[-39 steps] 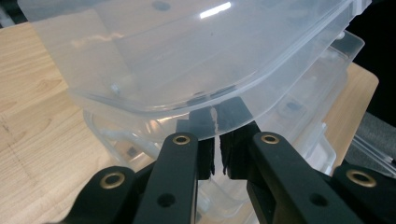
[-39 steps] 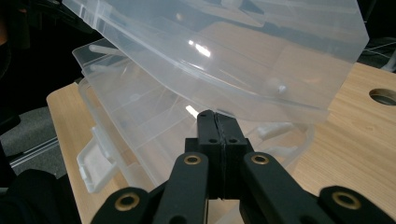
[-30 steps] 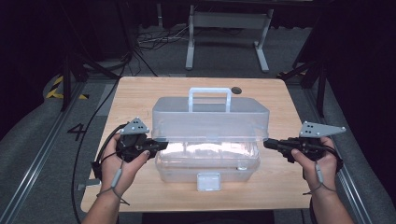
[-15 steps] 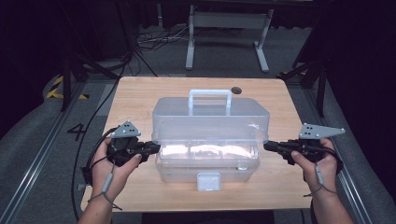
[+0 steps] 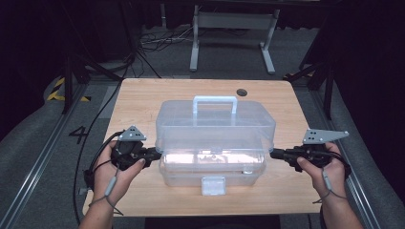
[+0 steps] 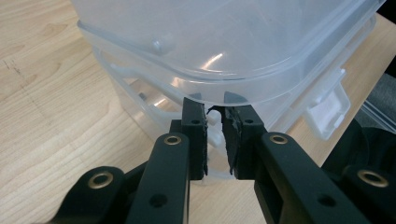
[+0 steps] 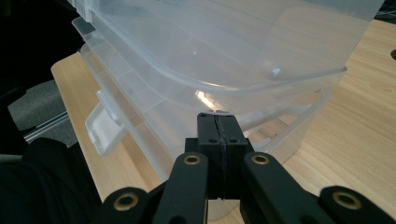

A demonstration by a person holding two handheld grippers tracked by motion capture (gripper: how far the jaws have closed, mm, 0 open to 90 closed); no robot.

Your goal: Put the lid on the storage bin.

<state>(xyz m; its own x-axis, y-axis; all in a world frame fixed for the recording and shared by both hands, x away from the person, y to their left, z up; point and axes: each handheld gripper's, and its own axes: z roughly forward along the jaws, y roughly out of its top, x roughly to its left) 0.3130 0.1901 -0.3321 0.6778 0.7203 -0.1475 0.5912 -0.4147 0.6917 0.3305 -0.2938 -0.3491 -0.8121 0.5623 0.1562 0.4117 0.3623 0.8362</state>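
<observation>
1. The left tool [image 5: 154,153] is at the left end of the clear plastic box [image 5: 215,138], low down, held in the person's left hand [image 5: 114,169]
2. In the left gripper view, the left tool [image 6: 214,126] has its jaws a little apart, with a small white bit of the box [image 6: 233,51] between them; I cannot tell if they pinch it tight
3. The box sits in the middle of the wooden tabletop [image 5: 143,105], a bit toward the person's side
4. Its lid [image 5: 215,125] is raised a little off the bottom part, and a handle [image 5: 215,101] stands up on top
5. A white latch [image 5: 213,185] hangs on the front of the box, facing the person
6. The right tool [image 5: 274,153] is at the right end of the box, held in the right hand [image 5: 325,167]
7. In the right gripper view, the right tool [image 7: 218,122] has its jaws pressed together with nothing between them, and the tips are just under the edge of the lid [image 7: 224,46]
</observation>
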